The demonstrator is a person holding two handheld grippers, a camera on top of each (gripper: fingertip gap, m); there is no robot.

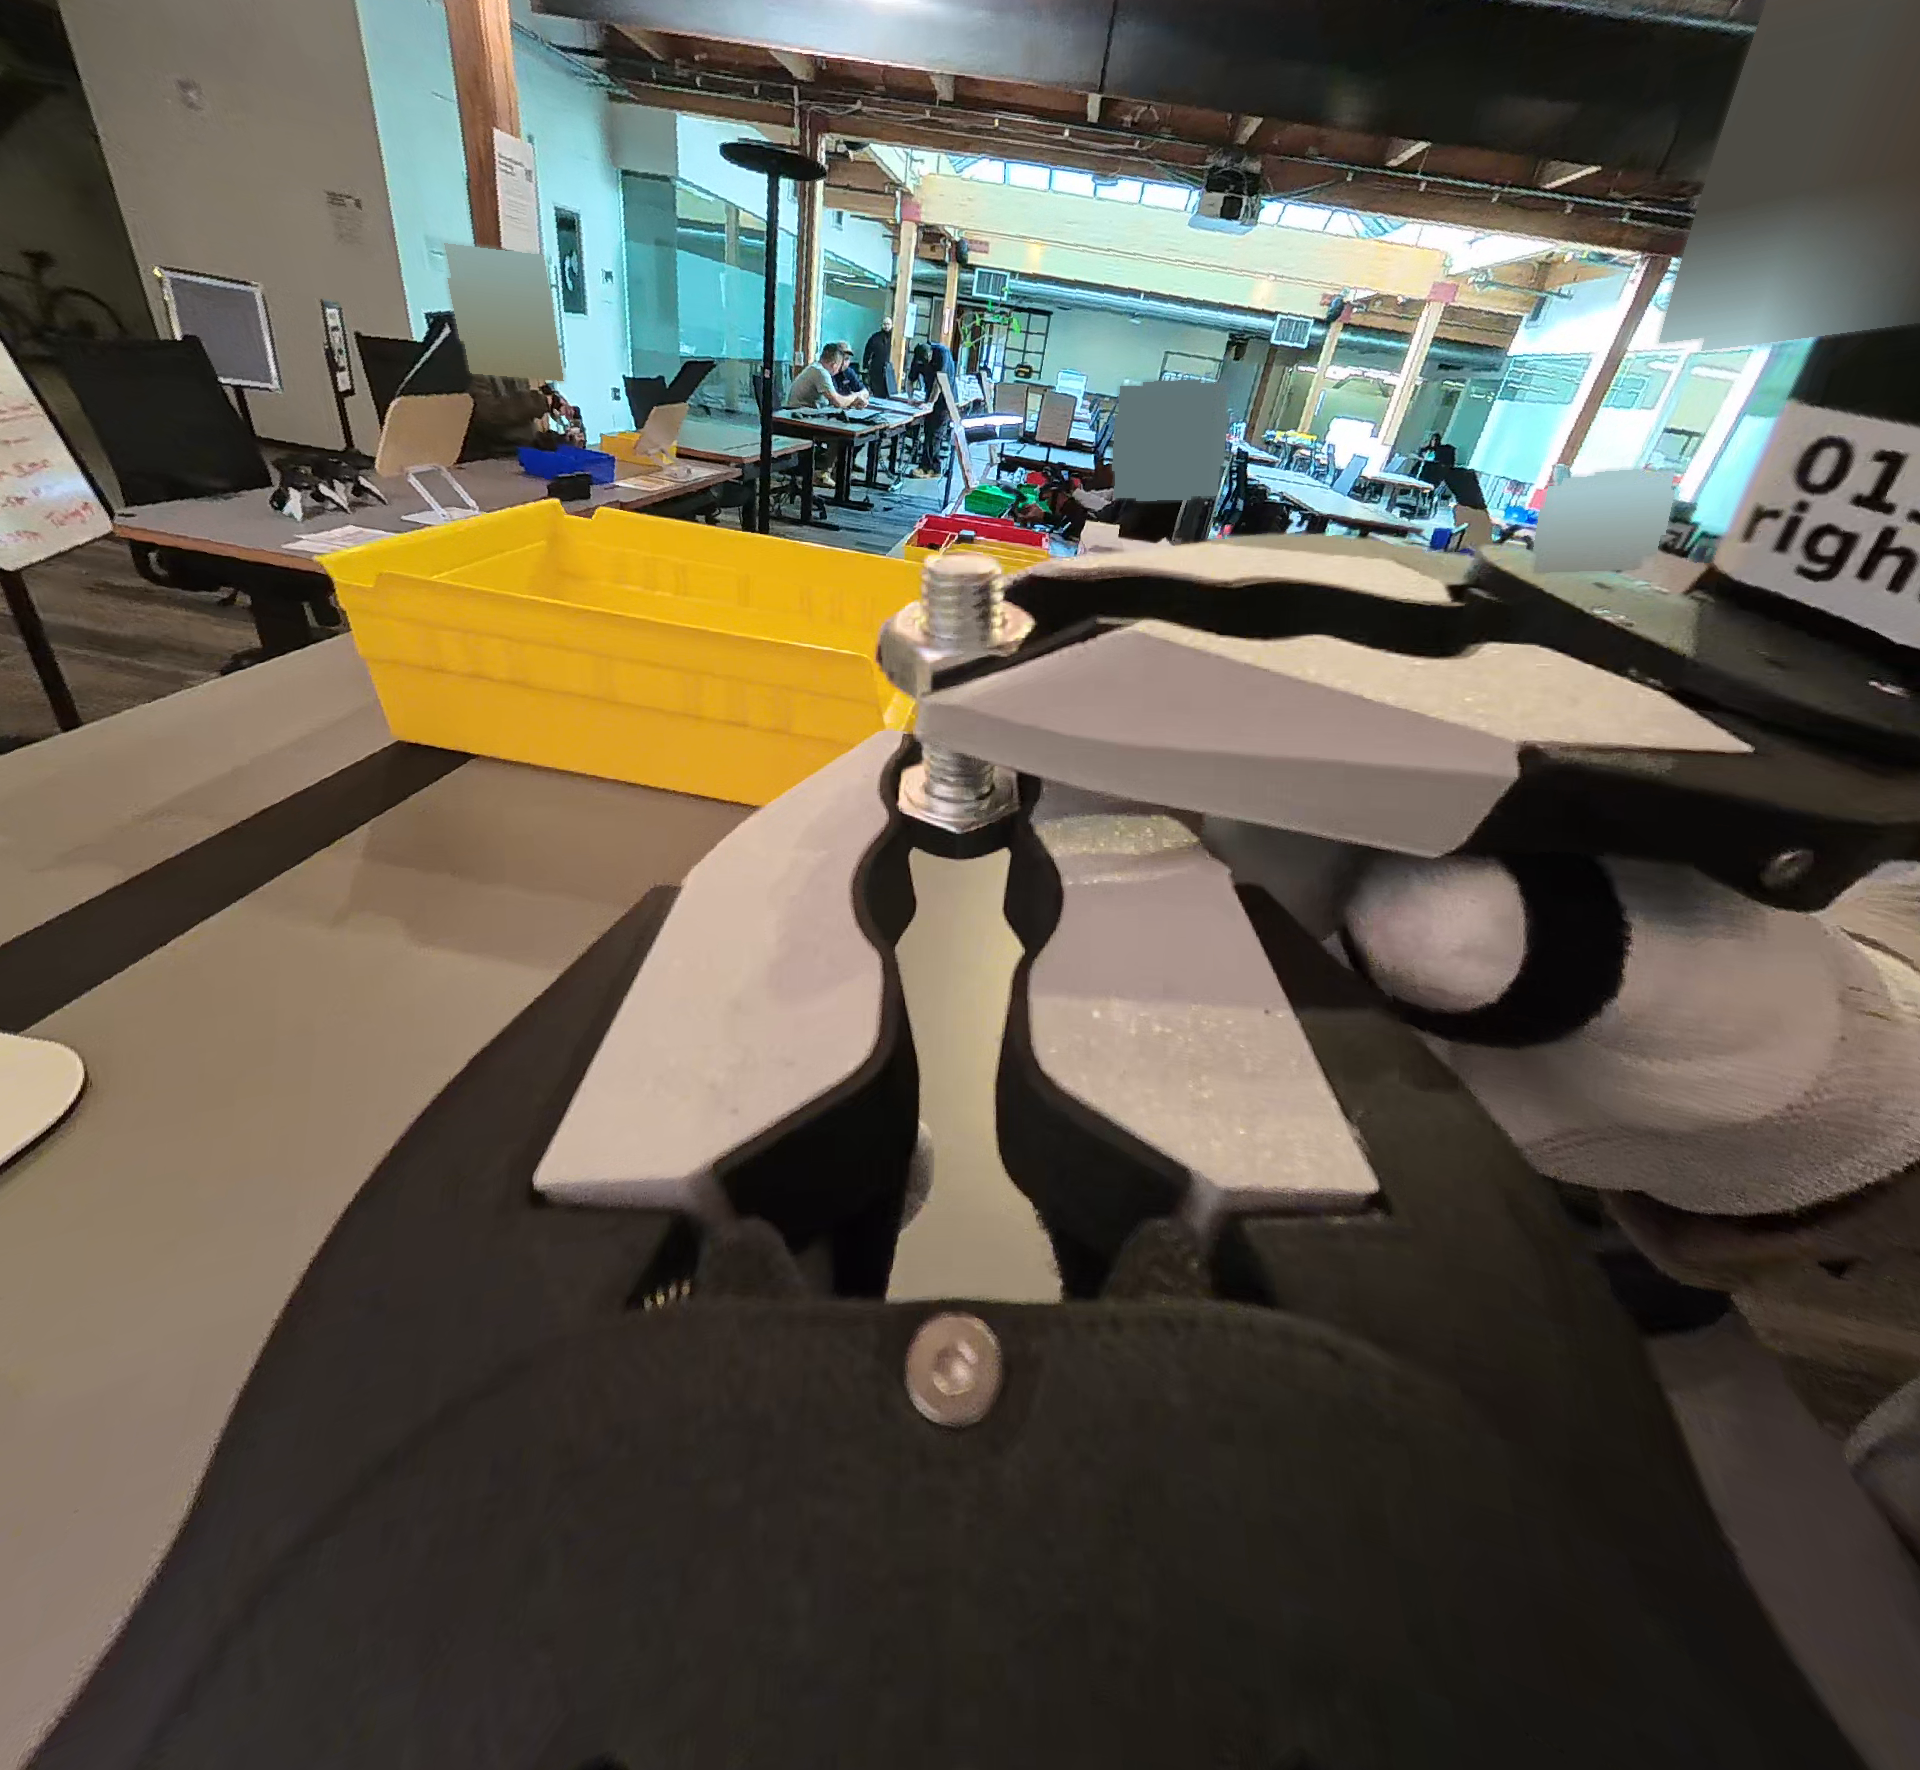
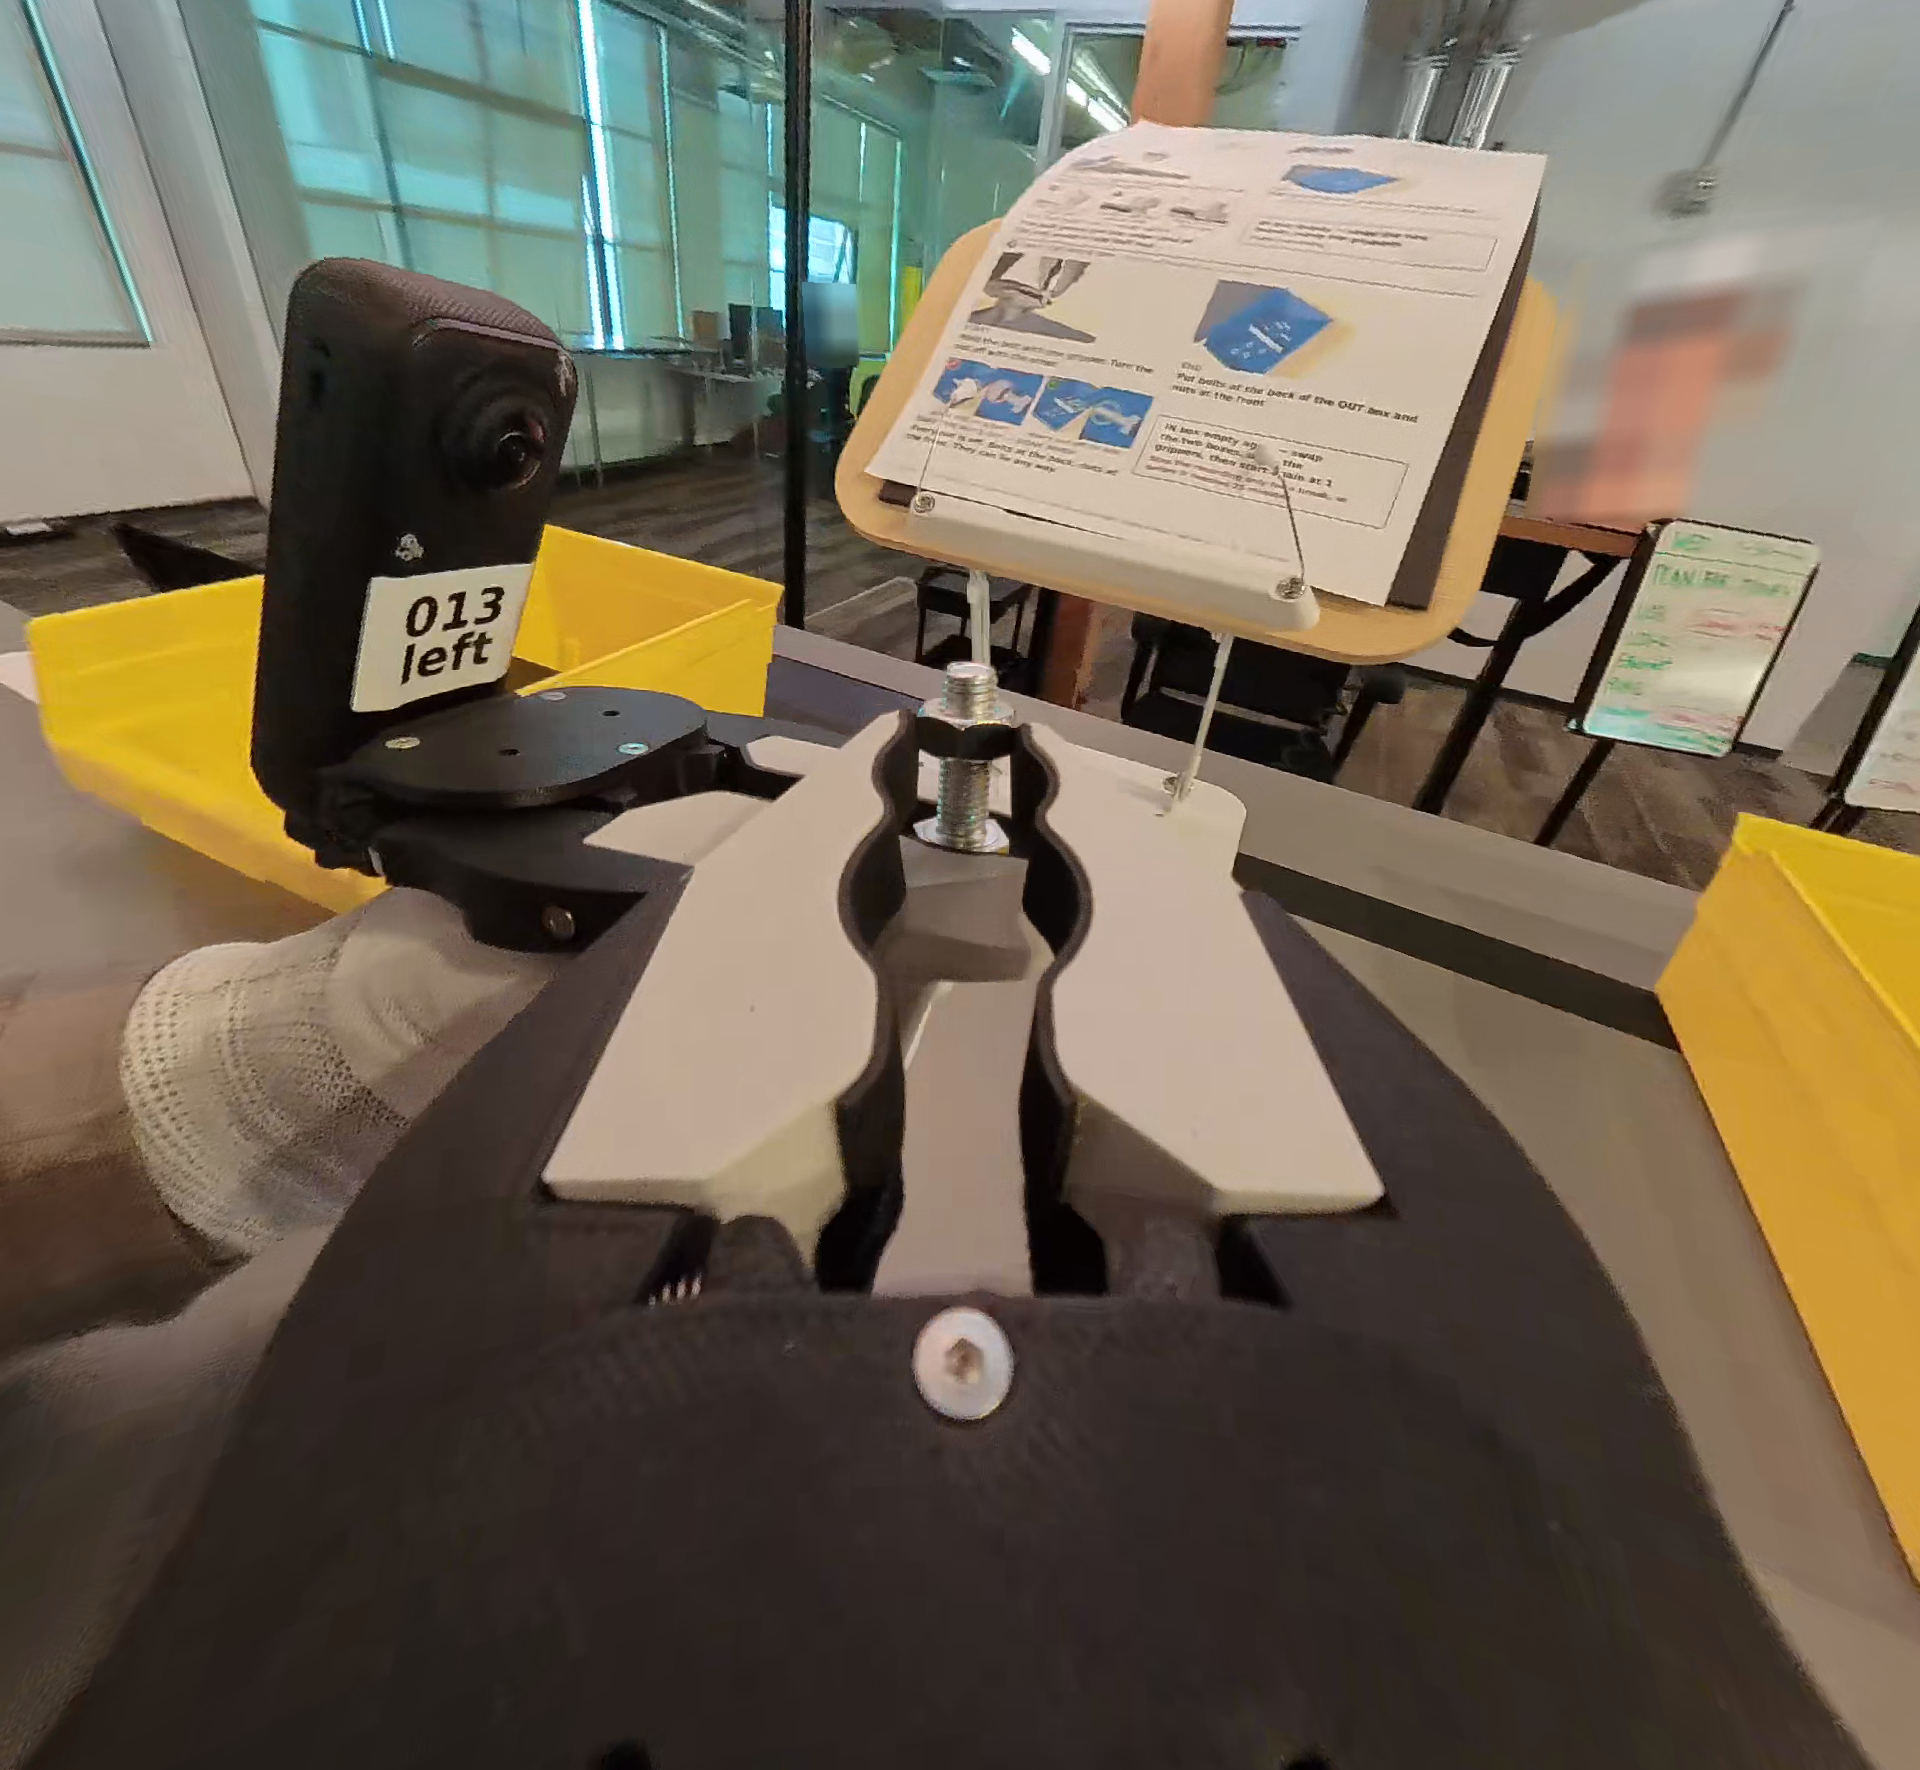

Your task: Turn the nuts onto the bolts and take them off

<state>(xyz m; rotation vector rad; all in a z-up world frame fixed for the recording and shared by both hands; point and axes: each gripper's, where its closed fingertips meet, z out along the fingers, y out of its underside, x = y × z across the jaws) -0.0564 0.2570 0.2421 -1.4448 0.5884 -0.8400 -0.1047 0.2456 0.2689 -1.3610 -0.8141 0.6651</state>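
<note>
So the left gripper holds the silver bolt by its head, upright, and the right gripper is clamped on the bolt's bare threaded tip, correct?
Not quite. The right gripper is shut on the silver hex nut, below the tip, as the left wrist view shows. The left gripper does hold the upright silver bolt by its head.

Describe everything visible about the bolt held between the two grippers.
The bolt is silvery, bright metal, threaded along its shaft, standing upright above the grey table. Its hex head sits at the bottom, clamped in the left gripper. A hex nut sits high on the thread, a short threaded tip showing above; the right gripper is shut on it.
</note>
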